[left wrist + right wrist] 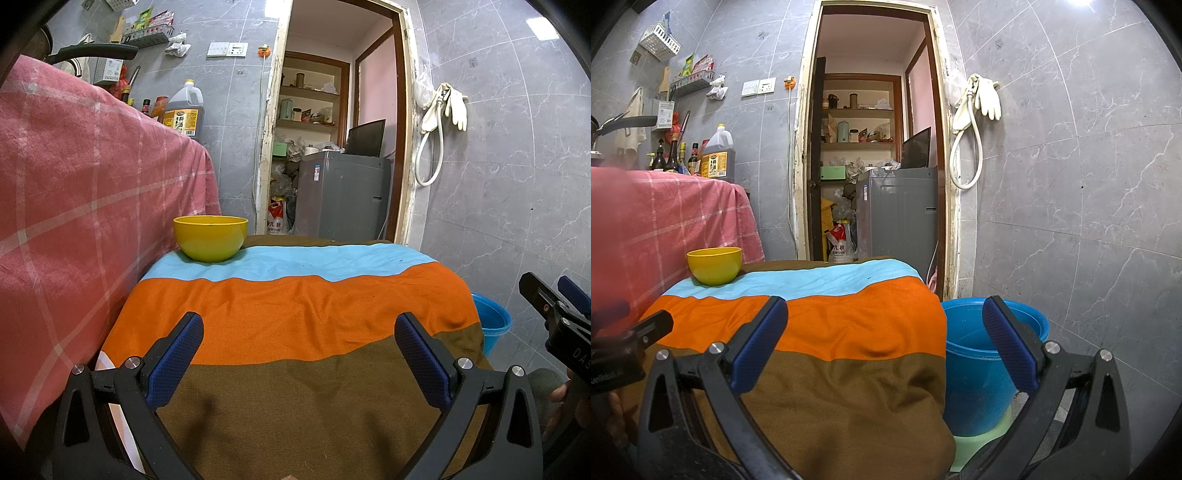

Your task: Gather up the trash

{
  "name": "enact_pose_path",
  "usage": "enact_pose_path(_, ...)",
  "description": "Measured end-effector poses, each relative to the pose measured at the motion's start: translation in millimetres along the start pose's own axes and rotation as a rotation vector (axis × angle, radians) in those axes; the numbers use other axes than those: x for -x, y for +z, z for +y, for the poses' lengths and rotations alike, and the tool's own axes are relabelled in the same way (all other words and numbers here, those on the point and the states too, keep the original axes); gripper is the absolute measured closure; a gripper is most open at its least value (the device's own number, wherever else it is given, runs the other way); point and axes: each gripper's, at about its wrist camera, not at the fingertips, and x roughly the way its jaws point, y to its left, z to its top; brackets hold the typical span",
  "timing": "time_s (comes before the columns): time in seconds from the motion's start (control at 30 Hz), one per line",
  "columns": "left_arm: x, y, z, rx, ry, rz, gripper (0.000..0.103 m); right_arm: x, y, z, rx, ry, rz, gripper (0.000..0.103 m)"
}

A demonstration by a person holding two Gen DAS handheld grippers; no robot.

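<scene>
Both tools (299, 354) (884, 339) gape empty over the striped cloth (295, 314); blue bucket (982, 354) beside its edge.

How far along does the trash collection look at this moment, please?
Done: no loose trash shows on the striped cloth; only the yellow bowl stands at its far left corner. In hand: nothing, since the left gripper and right gripper hover with jaws open and empty. Left: unclear, as the bowl's inside is hidden and no trash is discernible in the blue bucket beside the table.
</scene>
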Motion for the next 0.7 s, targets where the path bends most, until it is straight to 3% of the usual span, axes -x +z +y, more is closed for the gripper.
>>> enact_pose_path(0.7, -3.3, -1.9, -4.9, 0.010, 0.024, 0.042, 0.001, 0.2, -0.8, 2.2, 0.003, 0.002, 0.005, 0.000)
